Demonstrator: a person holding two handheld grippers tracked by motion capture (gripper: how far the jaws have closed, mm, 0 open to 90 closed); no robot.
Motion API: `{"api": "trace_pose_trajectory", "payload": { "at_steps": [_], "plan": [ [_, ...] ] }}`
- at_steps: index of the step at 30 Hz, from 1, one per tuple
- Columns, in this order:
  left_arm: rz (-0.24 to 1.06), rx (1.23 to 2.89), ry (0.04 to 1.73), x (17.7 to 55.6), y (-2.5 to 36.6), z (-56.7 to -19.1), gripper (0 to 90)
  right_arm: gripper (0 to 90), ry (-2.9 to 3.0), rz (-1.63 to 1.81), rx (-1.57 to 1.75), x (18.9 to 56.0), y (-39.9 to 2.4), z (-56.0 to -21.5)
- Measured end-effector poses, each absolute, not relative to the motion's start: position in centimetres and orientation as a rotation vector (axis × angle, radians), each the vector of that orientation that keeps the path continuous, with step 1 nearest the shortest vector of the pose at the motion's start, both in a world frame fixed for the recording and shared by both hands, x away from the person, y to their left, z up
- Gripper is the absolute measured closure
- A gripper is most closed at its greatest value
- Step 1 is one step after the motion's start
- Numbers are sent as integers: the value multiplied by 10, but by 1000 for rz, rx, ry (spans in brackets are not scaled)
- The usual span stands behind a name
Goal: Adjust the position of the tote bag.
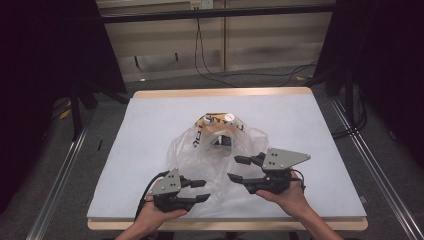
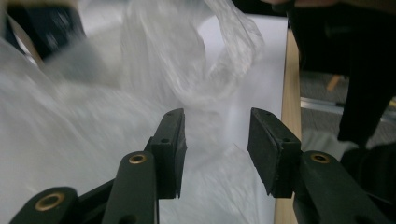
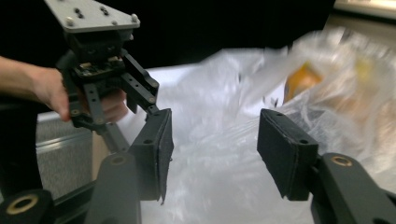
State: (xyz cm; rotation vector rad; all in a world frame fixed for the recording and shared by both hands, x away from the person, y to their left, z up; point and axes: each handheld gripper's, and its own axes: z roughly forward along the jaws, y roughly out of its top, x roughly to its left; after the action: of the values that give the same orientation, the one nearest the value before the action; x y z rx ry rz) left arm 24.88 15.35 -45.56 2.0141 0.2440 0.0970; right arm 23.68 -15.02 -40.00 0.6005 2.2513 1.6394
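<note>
My left gripper [image 1: 202, 190] and right gripper [image 1: 234, 168] both parted, gripping nothing, beside the clear plastic bag [image 1: 212, 150] near the table's [image 1: 150, 130] front edge

My table [image 1: 150, 150] is evenly lit amid dark surroundings; the clear plastic bag [image 3: 224, 116] near my jaws smears with motion blur.

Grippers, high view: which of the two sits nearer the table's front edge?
The left gripper, at the lower left. It sits close to the front wooden edge of the white table, while the right gripper is farther in, over the clear plastic bag.
</note>
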Motion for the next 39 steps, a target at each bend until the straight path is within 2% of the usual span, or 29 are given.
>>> {"api": "trace_pose_trajectory", "payload": {
  "at_steps": [9,17,23,26,28,29,30,31,33,37,39],
  "plan": [
    [89,2138,206,252,140,-475,515,411,2388,1509,682,249,-152,-445],
    [91,2211,141,248,134,-479,572,426,2536,1364,696,242,-149,-472],
    [62,2242,114,247,130,-483,558,449,2569,1337,682,248,-144,-477],
    [63,2262,94,244,128,-484,537,498,2595,1299,677,248,-141,-480],
    [69,2266,90,244,128,-484,539,539,2609,1269,664,248,-140,-483],
    [83,2271,90,244,128,-483,563,600,2615,1243,662,249,-138,-485],
    [73,2270,93,244,128,-484,563,600,2615,1243,662,249,-138,-485],
    [55,2276,92,246,128,-483,588,653,2617,1239,657,249,-137,-485],
    [32,2278,86,245,128,-483,649,683,2612,1250,663,251,-136,-485],
    [-9,2299,93,246,128,-481,787,815,2585,1289,685,252,-137,-480],
    [-34,2290,105,248,128,-482,848,847,2572,1322,689,252,-139,-478]
  ]
}}
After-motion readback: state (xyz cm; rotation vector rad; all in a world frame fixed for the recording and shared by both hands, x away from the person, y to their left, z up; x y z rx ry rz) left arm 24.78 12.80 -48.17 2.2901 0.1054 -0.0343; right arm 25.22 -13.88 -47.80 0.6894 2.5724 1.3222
